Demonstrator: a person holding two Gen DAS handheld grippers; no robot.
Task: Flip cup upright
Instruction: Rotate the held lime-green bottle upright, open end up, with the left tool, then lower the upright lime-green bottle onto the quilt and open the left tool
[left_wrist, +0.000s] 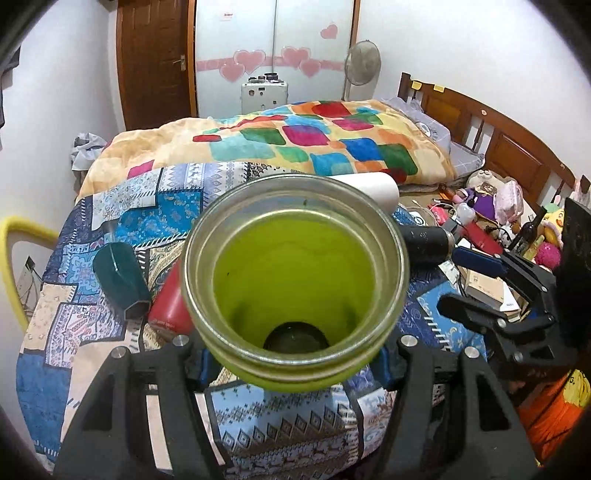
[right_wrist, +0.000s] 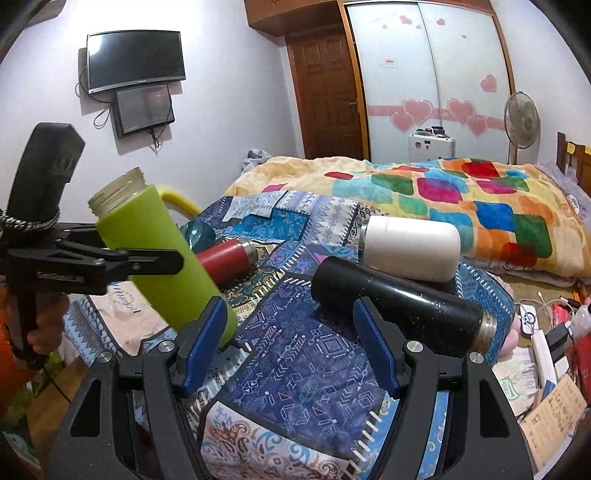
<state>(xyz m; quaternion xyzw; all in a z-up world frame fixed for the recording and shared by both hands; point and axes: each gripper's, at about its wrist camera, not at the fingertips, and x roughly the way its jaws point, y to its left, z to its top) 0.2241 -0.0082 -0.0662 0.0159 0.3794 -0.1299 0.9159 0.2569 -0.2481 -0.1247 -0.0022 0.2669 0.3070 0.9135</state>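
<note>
A lime-green cup (right_wrist: 162, 254) with a clear threaded rim stands tilted, mouth up and leaning left, its base on the patterned cloth. My left gripper (left_wrist: 291, 365) is shut on it; the open mouth (left_wrist: 295, 266) fills the left wrist view. From the right wrist view the left gripper (right_wrist: 147, 264) clamps the cup at mid-height. My right gripper (right_wrist: 288, 347) is open and empty over the blue cloth, its left blue pad (right_wrist: 205, 343) close to the cup's base. It also shows in the left wrist view (left_wrist: 476, 284).
A black flask (right_wrist: 402, 306), a white flask (right_wrist: 410, 247), a red flask (right_wrist: 225, 254) and a teal cup (left_wrist: 120, 284) lie on their sides on the cloth (right_wrist: 314, 369). A quilt (right_wrist: 443, 199) lies behind. Clutter (right_wrist: 546, 343) sits at the right.
</note>
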